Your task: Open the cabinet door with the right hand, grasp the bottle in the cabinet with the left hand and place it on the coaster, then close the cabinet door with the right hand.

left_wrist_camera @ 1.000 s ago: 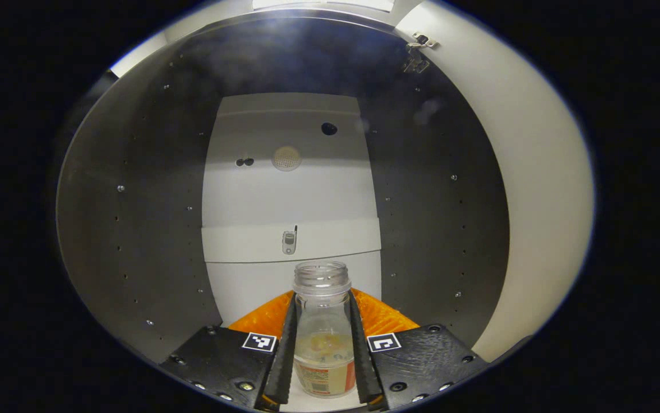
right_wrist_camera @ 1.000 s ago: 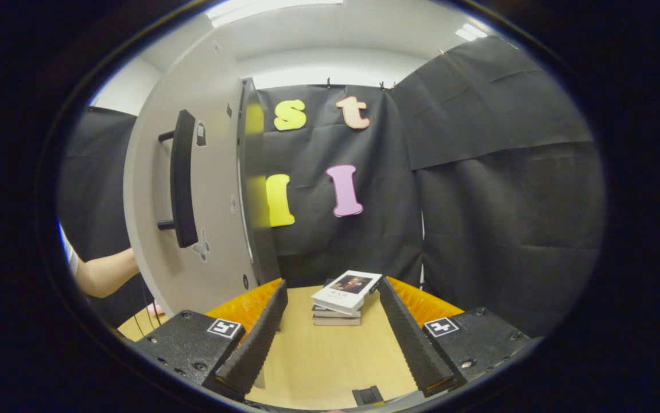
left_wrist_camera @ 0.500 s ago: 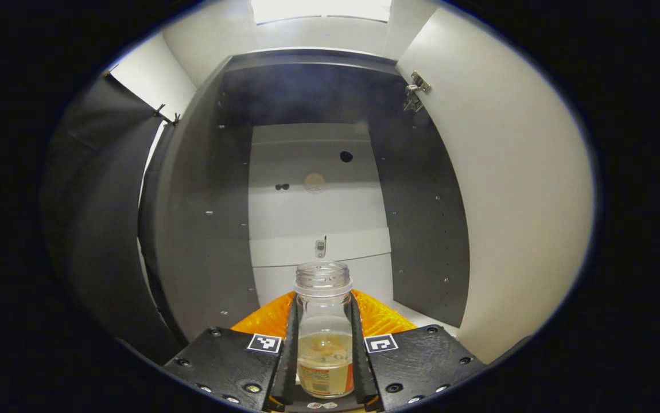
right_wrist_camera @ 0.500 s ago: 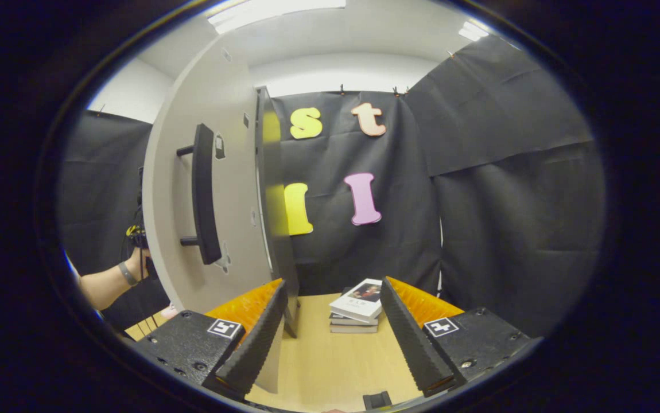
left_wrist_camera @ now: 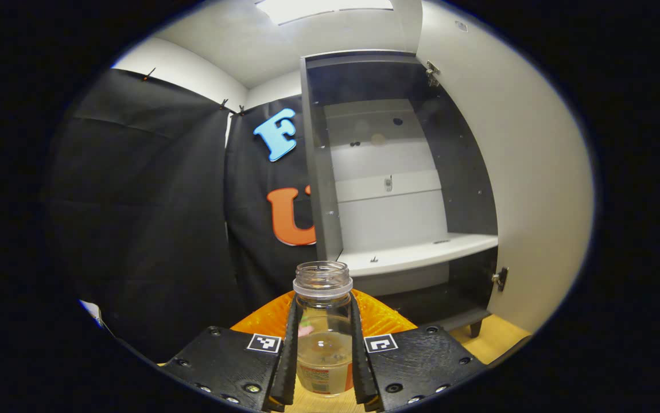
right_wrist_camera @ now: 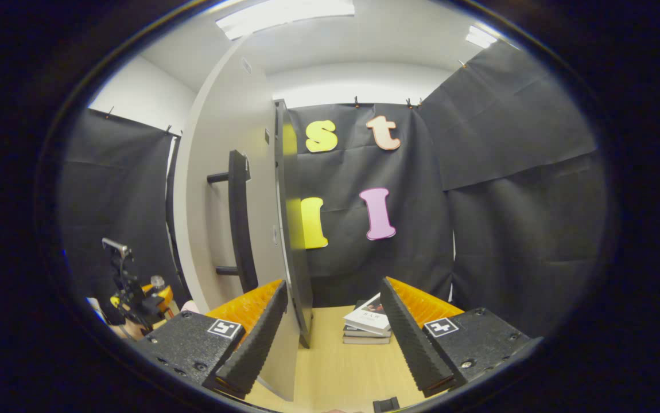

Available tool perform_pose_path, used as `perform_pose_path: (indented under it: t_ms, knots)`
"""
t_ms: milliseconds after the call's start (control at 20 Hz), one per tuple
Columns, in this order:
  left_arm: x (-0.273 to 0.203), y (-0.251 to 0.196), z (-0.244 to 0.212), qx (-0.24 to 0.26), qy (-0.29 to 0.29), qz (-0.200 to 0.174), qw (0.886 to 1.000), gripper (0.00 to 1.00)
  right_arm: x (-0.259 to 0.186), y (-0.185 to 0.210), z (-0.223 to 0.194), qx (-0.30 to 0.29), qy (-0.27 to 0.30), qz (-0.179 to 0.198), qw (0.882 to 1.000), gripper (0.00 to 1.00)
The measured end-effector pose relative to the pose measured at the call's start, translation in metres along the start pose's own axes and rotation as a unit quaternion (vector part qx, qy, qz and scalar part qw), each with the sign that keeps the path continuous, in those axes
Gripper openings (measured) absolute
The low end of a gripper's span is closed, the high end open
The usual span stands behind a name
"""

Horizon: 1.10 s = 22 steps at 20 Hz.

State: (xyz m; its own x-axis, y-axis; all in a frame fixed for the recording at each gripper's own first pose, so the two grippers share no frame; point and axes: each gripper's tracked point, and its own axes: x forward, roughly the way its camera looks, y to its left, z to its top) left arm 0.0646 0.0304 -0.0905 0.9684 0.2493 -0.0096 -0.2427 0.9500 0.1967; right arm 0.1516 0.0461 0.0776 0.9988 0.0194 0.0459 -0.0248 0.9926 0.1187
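Both fingers of the left gripper [left_wrist_camera: 323,350] clamp the upright, uncapped bottle [left_wrist_camera: 323,327], the open cabinet [left_wrist_camera: 416,189] ahead to its right, while the right gripper [right_wrist_camera: 333,332] gapes empty beside the door [right_wrist_camera: 221,201].

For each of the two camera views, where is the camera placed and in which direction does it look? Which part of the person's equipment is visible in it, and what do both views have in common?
Left gripper view: rides on the left gripper, looking toward the open cabinet; its fingers clamp the bottle.
Right gripper view: rides on the right gripper, facing the cabinet door and its handle, with books on the table; its fingers are spread.
Shared: the cabinet door, and the left gripper at far left in the right gripper view.
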Motion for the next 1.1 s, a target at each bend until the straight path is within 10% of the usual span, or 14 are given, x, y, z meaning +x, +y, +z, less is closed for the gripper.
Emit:
perform_pose_path:
  t_ms: [350, 1100]
  knots:
    - [-0.049, 0.010, -0.094, -0.010, 0.010, 0.038, 0.999, 0.38, -0.009, 0.011, 0.011, -0.008, 0.002, -0.006, 1.000, 1.00]
    - [-0.067, 0.021, -0.137, -0.021, 0.018, 0.065, 0.997, 0.42, -0.018, 0.009, 0.013, -0.003, 0.012, -0.028, 1.000, 1.00]
